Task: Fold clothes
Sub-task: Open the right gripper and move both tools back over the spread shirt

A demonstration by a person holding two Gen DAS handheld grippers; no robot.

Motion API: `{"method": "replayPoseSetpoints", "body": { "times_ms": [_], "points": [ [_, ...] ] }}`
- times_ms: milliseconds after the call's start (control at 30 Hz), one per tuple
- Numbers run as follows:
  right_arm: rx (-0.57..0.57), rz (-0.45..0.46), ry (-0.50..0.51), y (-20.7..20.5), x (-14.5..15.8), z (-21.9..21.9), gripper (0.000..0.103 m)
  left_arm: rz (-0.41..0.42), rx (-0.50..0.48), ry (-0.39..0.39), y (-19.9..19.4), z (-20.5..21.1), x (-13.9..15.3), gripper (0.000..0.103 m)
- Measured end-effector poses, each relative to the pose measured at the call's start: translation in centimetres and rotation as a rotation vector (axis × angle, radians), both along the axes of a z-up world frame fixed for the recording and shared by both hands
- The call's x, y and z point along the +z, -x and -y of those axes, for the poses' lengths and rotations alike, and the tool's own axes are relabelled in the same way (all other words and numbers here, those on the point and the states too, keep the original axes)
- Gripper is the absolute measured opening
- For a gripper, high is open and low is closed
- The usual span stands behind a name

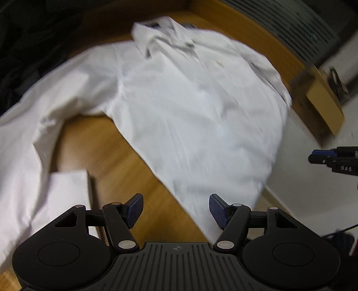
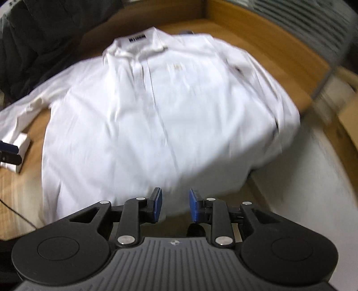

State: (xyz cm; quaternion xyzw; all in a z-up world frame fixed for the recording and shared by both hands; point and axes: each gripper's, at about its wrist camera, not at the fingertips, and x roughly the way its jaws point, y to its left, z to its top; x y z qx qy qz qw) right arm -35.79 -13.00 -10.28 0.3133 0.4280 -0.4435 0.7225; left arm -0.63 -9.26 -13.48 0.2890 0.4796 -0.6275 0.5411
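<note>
A white collared shirt (image 1: 192,107) lies front-up on a wooden table (image 1: 116,152), collar at the far end. Its one sleeve (image 1: 33,125) trails out to the left, cuff (image 1: 67,190) near my left gripper. My left gripper (image 1: 176,209) hovers open above the bare wood beside the shirt's hem, holding nothing. In the right wrist view the same shirt (image 2: 156,116) fills the middle, hem toward me. My right gripper (image 2: 175,204) is open just short of the hem, nothing between its blue pads. The right gripper's tip (image 1: 331,159) shows at the left view's right edge.
A cardboard box (image 1: 322,105) sits past the table's right edge. A grey slatted panel (image 1: 290,20) runs along the far side. Dark clothing (image 2: 40,33) is piled at the far left. White floor (image 2: 302,190) lies to the right of the table.
</note>
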Motion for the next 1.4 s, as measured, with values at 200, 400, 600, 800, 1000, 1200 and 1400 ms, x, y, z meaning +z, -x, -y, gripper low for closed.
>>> {"method": "replayPoseSetpoints", "body": {
  "times_ms": [200, 400, 600, 800, 1000, 1200, 1400],
  "points": [
    [0.178, -0.004, 0.033, -2.4, 0.9, 11.6, 0.031, 0.066, 0.17, 0.025, -1.3, 3.4, 0.6, 0.068],
    [0.384, 0.015, 0.039, -5.2, 1.0, 23.6, 0.032, 0.133, 0.416, -0.006, -2.3, 5.9, 0.8, 0.068],
    [0.519, -0.011, 0.056, -7.5, 1.2, 32.0, 0.037, 0.181, 0.511, -0.011, -2.6, 8.4, 2.5, 0.068],
    [0.509, -0.036, 0.071, -8.3, 0.6, 38.4, 0.041, 0.196, 0.466, -0.017, -5.2, 13.3, 1.7, 0.068],
    [0.427, -0.059, 0.052, -8.1, -1.1, 43.1, 0.042, 0.211, 0.421, -0.023, -7.8, 18.2, 0.9, 0.068],
    [0.351, -0.089, -0.005, -7.7, -4.0, 46.5, 0.049, 0.224, 0.358, -0.044, -10.1, 23.2, -1.0, 0.068],
    [0.298, -0.145, -0.036, -7.7, -7.0, 49.1, 0.078, 0.208, 0.285, -0.087, -12.3, 26.9, -4.1, 0.074]
  ]
}}
